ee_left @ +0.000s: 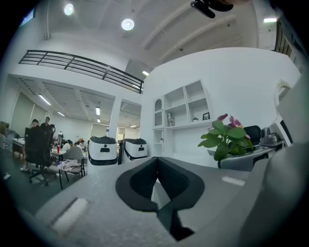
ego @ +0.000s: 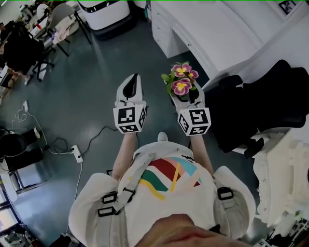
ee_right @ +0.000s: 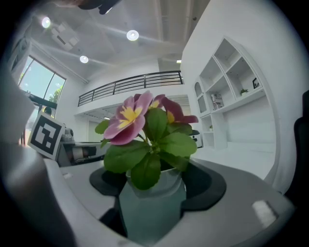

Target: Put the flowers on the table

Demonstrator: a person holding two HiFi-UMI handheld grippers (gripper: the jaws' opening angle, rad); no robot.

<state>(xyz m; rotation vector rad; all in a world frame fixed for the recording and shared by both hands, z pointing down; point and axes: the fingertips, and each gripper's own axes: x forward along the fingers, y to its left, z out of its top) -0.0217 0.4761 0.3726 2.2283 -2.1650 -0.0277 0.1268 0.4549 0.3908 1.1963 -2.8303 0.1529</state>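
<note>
A pot plant with pink-and-yellow flowers (ego: pixel 182 79) and green leaves sits in a pale grey-green pot (ee_right: pixel 152 202). My right gripper (ego: pixel 186 96) is shut on that pot, its dark pads pressing both sides, and holds it upright in the air above the floor. In the right gripper view the flowers (ee_right: pixel 140 118) fill the middle between the jaws of the right gripper (ee_right: pixel 154 181). My left gripper (ego: pixel 131 81) hangs level to the left of it, shut, with nothing between its pads. The left gripper view shows the left gripper (ee_left: pixel 157 181) with its pads meeting, and the plant (ee_left: pixel 226 137) off to the right.
A white table (ego: pixel 227 34) stands ahead to the right, with a black office chair (ego: pixel 270 101) beside it. A cable and power strip (ego: pixel 76 153) lie on the dark floor at left. White machines (ego: pixel 104 12) stand at the back. People sit at desks (ee_left: pixel 43 149) far left.
</note>
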